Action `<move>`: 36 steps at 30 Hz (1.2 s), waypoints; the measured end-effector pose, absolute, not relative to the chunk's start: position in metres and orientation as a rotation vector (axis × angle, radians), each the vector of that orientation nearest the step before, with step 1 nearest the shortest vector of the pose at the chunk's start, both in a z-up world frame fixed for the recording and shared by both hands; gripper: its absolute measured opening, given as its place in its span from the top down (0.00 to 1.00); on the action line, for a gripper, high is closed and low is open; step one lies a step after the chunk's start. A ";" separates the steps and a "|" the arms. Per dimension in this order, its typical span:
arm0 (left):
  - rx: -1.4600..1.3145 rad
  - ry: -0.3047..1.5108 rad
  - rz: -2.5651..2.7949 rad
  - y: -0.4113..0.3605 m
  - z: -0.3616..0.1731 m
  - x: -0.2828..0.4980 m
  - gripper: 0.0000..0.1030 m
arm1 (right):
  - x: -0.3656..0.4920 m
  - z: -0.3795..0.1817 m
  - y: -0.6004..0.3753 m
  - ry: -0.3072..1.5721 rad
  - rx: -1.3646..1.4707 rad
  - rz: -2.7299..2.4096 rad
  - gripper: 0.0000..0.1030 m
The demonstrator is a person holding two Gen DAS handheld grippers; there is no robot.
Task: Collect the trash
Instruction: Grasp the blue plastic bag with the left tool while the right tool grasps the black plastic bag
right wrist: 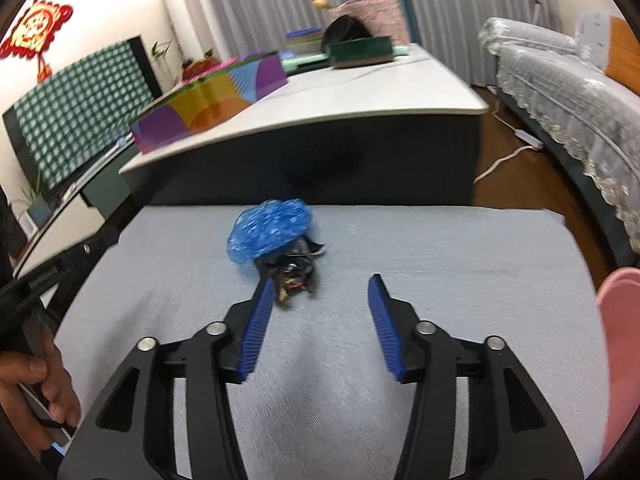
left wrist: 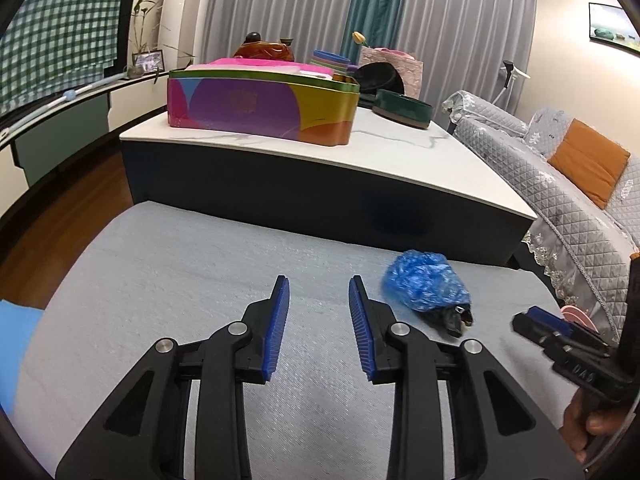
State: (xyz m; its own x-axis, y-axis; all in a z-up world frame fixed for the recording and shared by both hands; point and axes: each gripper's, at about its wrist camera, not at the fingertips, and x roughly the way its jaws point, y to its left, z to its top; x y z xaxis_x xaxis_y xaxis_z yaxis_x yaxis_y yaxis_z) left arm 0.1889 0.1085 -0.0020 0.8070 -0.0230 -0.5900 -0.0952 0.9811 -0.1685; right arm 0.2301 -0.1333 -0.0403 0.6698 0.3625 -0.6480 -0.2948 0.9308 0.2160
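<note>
Right wrist view motion-blurred, far colourful tin and checked cloth smeared. Dark wrapper half hidden under blue plastic bag, print unreadable, possibly a snack packet. Pink object cut off by right edge, unidentifiable. Right hand-held gripper in left wrist view partly cropped, fingertips unclear. Blue patch cut at left edge.

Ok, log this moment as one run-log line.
stage: approach | target: crumpled blue plastic bag with dark wrapper scraps on grey mat | left gripper: open, empty | right gripper: open, empty, beside scraps
</note>
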 end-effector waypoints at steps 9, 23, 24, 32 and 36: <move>-0.194 0.644 -0.011 0.108 -0.009 0.206 0.70 | 0.262 -0.060 -0.099 0.813 0.003 0.393 0.35; -0.245 0.715 -0.156 0.068 -0.035 0.261 0.70 | 0.277 -0.069 -0.084 0.870 -0.051 0.438 0.44; -0.264 0.742 -0.171 0.066 -0.041 0.268 0.70 | 0.277 -0.069 -0.085 0.873 -0.045 0.439 0.45; -0.325 0.822 -0.242 0.052 -0.063 0.283 0.92 | 0.278 -0.070 -0.090 0.890 -0.012 0.455 0.59; -0.316 0.795 -0.236 0.052 -0.055 0.275 0.99 | 0.273 -0.069 -0.094 0.882 -0.010 0.445 0.60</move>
State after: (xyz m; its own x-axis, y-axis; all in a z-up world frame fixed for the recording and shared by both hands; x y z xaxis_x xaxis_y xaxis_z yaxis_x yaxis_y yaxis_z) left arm 0.2751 0.0517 -0.0551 0.6785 -0.3232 -0.6597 0.0885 0.9274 -0.3634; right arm 0.2734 -0.0940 -0.0685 0.5506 0.3716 -0.7475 -0.3800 0.9089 0.1719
